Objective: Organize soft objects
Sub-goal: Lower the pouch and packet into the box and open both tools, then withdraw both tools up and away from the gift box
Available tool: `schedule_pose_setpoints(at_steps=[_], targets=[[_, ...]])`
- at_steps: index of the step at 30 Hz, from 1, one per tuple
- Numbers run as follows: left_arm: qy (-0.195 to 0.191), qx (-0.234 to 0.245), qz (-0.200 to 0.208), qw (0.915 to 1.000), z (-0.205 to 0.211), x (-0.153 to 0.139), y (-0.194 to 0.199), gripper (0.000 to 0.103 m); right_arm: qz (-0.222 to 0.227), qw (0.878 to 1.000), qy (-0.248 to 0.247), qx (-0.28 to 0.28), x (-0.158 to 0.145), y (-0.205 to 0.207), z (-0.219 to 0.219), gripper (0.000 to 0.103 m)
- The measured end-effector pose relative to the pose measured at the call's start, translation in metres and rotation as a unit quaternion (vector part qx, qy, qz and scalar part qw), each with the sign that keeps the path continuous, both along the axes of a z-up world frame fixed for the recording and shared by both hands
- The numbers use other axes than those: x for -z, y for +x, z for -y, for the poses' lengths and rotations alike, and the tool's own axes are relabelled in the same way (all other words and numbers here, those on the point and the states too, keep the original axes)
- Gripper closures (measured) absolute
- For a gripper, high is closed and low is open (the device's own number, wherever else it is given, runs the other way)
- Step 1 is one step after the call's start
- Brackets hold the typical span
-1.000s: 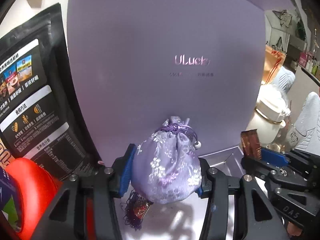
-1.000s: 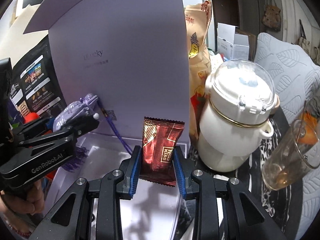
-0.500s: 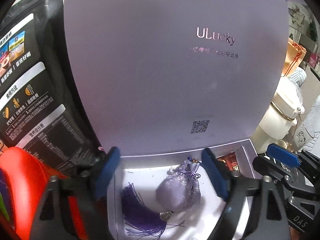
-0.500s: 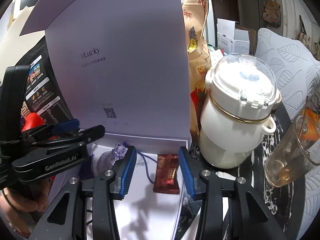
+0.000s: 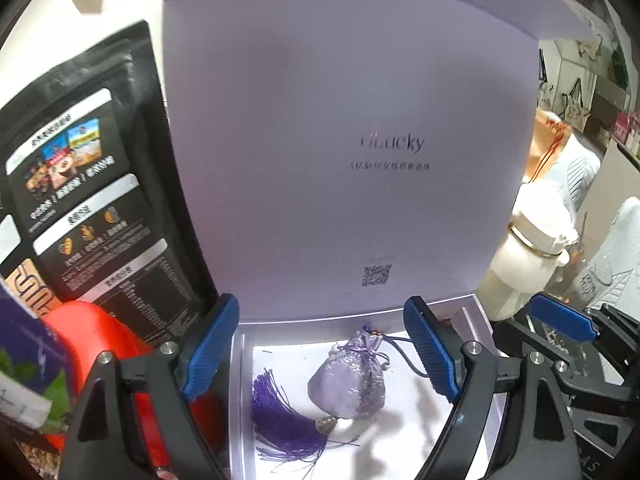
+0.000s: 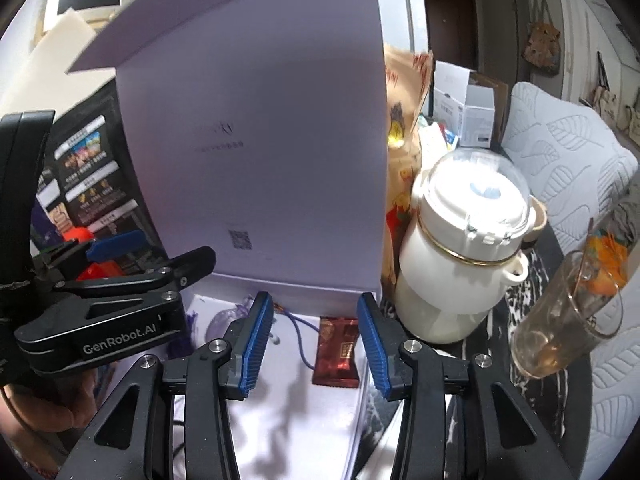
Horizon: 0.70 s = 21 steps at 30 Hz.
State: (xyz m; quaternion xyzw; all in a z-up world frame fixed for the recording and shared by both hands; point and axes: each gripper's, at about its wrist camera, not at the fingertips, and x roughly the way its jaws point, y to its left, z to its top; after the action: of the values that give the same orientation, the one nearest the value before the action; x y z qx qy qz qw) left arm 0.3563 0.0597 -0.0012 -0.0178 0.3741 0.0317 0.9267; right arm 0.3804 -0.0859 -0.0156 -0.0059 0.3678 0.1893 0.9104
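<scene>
A lavender embroidered pouch with a purple tassel lies on the white floor of an open lavender box. My left gripper hovers above it, open, and the pads are well clear of the cloth. A dark red snack packet lies flat by the box's right wall. My right gripper stands open over it without touching it. The pouch's cord runs beside the packet. In the right wrist view the left gripper reaches in from the left and hides most of the pouch.
The box's tall lid stands upright just behind. A black printed bag and a red object are on the left. A white lidded pot, a glass cup and an orange bag crowd the right.
Both grippers opened. The pouch dropped from the left one and the packet from the right one onto the box floor. Both grippers then rose a little.
</scene>
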Motion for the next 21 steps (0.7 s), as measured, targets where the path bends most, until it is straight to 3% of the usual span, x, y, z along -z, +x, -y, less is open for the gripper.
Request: schedule_pose_setpoints(at_steps=[10,21], targets=[[-0.001,0.002,0.042,0.9991,0.001,-0.037,-0.03,0.018,0.029,1.0,0.007,0.007,-0.036,-0.029,0.011,0.056],[0.012,0.003,0.09,0.9959,0.012,-0.093,-0.086,0.018,0.083,0.996,0.02,0.015,-0.089,-0.083,0.03,0.039]])
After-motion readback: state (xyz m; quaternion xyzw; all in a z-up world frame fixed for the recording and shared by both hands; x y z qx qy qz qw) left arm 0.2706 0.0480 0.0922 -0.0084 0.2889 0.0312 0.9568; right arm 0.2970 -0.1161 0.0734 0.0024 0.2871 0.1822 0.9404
